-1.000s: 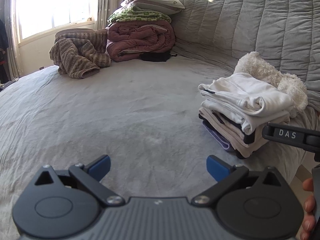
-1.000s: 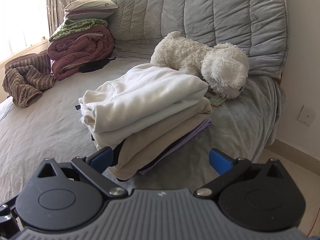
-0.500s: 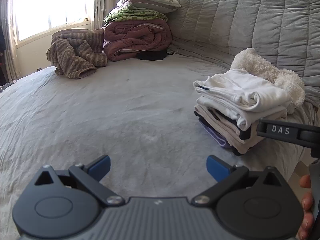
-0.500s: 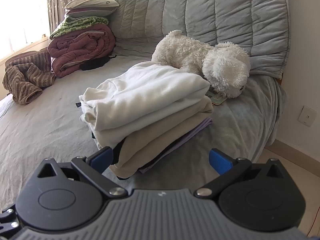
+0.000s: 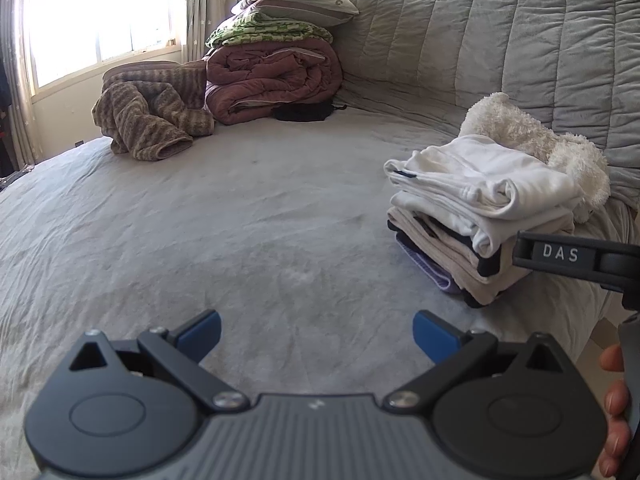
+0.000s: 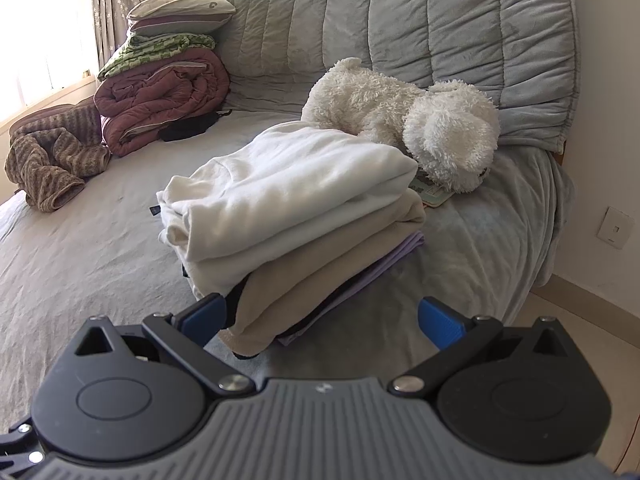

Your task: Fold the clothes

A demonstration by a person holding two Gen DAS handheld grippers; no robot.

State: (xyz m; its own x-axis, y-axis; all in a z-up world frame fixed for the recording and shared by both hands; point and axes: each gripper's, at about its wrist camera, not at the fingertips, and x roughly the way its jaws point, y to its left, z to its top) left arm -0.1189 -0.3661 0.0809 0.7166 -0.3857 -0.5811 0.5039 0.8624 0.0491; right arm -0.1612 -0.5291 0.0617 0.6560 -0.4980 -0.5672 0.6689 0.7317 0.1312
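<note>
Both tongs gape empty — folded pile [image 6: 296, 216] just beyond right tongs [image 6: 322, 320].

grey bed [image 5: 240, 240], folded clothes stack [image 6: 288, 216], blankets [image 5: 272, 72]

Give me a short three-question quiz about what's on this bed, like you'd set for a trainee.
1. True or false: the left gripper is clamped on a garment.
2. What lies on top of the folded stack? A) a purple cloth B) a white garment C) a striped blanket
3. Which soft toy lies behind the stack, touching it?

Key:
1. False. Both the left gripper and the right gripper are open and hold nothing.
2. B. The white garment is on top; beige and purple layers lie beneath.
3. The white plush dog, lying against the grey quilted backrest.
</note>
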